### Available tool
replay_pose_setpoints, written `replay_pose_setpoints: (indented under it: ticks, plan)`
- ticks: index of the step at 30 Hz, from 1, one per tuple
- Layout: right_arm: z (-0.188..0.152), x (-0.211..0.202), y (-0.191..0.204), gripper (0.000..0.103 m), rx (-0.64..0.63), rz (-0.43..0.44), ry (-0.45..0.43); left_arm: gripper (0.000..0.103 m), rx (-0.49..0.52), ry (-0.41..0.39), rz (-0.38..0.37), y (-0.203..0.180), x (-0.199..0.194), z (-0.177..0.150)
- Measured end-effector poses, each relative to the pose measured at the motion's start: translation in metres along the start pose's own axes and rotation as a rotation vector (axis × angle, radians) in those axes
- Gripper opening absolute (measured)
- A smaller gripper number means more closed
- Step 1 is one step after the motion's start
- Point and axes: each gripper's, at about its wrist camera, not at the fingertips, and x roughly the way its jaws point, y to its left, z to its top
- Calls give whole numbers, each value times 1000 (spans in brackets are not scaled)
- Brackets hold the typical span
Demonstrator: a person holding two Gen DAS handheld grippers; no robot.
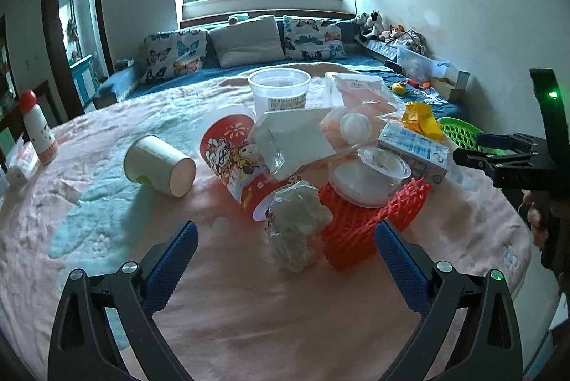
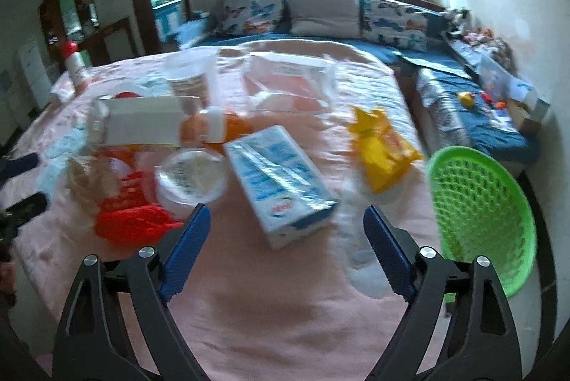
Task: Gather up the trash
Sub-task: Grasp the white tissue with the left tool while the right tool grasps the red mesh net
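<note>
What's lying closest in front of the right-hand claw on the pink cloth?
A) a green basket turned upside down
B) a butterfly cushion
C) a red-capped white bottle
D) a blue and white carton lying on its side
D: the blue and white carton lies on its side just ahead of the open right gripper; the green basket sits off to its right.
</note>
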Motion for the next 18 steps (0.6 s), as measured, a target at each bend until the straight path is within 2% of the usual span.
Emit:
replay_pose_setpoints:
  ticks: [2, 4, 11, 13, 14, 18]
  plan:
    - [0, 1, 9, 83, -14, 23, -2, 94, 1, 15, -18, 1, 9, 1]
    - [0, 1, 15, 82, -18, 39, 1, 79, 7, 30, -31, 0, 16, 2]
    - [-8, 8, 38, 79, -49, 92, 28, 59, -43, 98, -72, 9, 49, 7]
    - [-10, 11, 44, 76, -54, 112, 39, 37, -37, 122, -81, 9, 55, 6]
    - [-11, 14, 48, 74, -59, 122, 46, 32, -39, 131, -88, 10, 57, 5]
    - [-15, 22, 62, 66, -67, 162, 71, 27, -69, 123, -120, 16, 51, 1]
